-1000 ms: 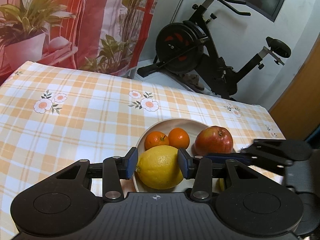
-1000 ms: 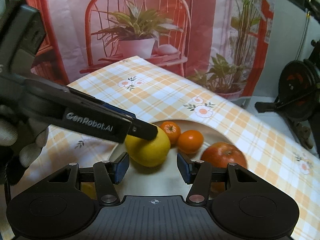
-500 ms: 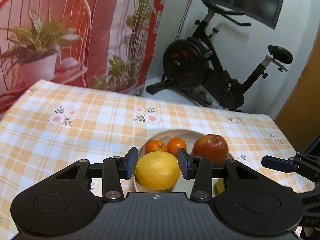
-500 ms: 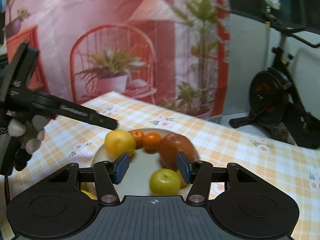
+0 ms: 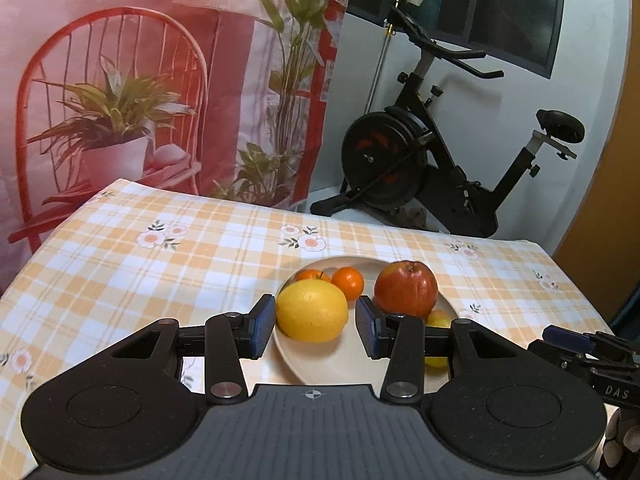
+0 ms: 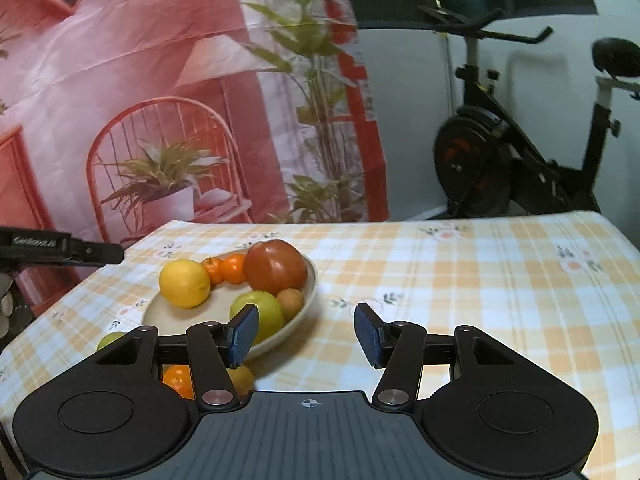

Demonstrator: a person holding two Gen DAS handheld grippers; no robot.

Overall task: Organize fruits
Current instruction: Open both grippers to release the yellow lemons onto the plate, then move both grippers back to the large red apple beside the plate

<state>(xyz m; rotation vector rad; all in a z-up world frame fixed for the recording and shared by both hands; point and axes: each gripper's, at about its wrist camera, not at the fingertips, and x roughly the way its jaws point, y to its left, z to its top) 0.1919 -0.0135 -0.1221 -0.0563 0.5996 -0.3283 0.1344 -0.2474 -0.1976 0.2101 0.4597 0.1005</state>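
Left tool (image 5: pixel 316 326) spread, empty, lemon (image 5: pixel 312 310) lying beyond on the plate (image 5: pixel 320 364); right tool (image 6: pixel 306 334) spread over bare bench (image 6: pixel 440 300).

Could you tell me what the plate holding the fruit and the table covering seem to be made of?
Plate: probably glazed ceramic or melamine; a smooth beige surface with a soft sheen. Table covering: likely wipe-clean vinyl or printed cloth; it lies flat, with an orange check and flowers.

A beige plate (image 6: pixel 301 312) on the checked tablecloth (image 6: pixel 460 300) is filled with a lemon (image 6: pixel 184 283), an apple (image 6: pixel 275 266) and tangerines (image 6: pixel 226 269). The right gripper (image 6: pixel 306 334) is held open, empty, beside it.
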